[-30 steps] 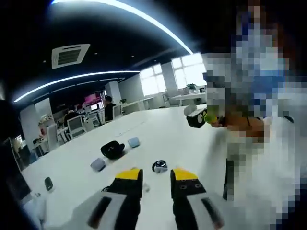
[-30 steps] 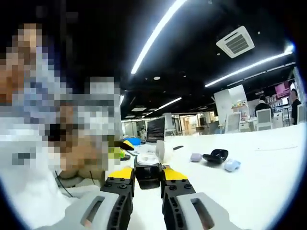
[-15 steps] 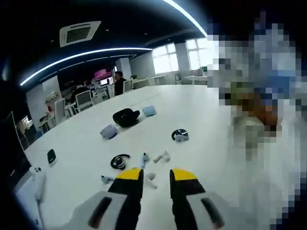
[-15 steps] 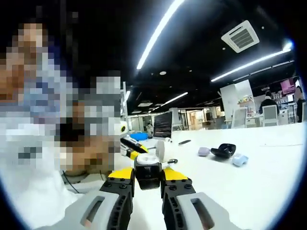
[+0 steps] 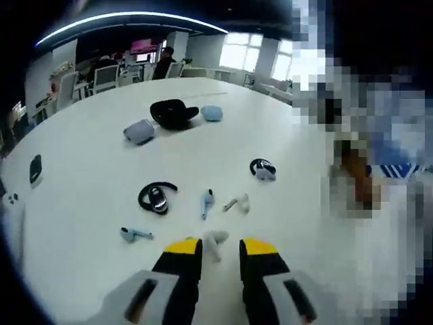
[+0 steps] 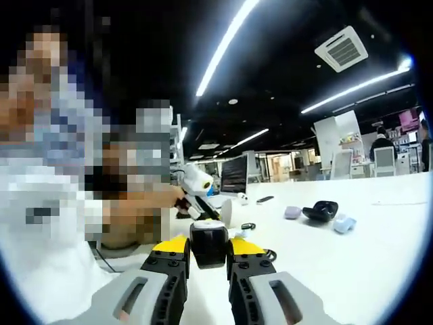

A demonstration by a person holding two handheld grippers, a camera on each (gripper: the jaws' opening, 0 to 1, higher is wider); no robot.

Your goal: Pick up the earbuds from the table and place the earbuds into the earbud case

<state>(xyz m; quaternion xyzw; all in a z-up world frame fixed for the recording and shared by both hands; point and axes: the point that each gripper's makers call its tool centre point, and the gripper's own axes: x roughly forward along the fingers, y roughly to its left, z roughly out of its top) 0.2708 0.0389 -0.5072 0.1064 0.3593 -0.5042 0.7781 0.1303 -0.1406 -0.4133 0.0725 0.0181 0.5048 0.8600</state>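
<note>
Several earbuds lie loose on the white table (image 5: 81,203): a white one (image 5: 238,202), a pale blue one (image 5: 206,202), a blue one (image 5: 134,235) and a black ear-hook one (image 5: 157,198). Another white earbud (image 5: 214,242) lies on the table just ahead of my left gripper (image 5: 221,246), which is open above it. My right gripper (image 6: 208,245) is shut on a dark earbud case (image 6: 208,244), held above the table. In the right gripper view the left gripper (image 6: 196,203) shows beyond the case, tilted down.
A lavender case (image 5: 139,131), a black open case (image 5: 174,112) and a light blue case (image 5: 211,113) sit farther back. A black-and-white earbud (image 5: 262,168) lies to the right. A black flat item (image 5: 35,169) is at the left. A person stands close by.
The left gripper view has tipped down and closer to the table, so the earbuds now lie right before its jaws. The left gripper has come into the right gripper view. The case stays gripped.
</note>
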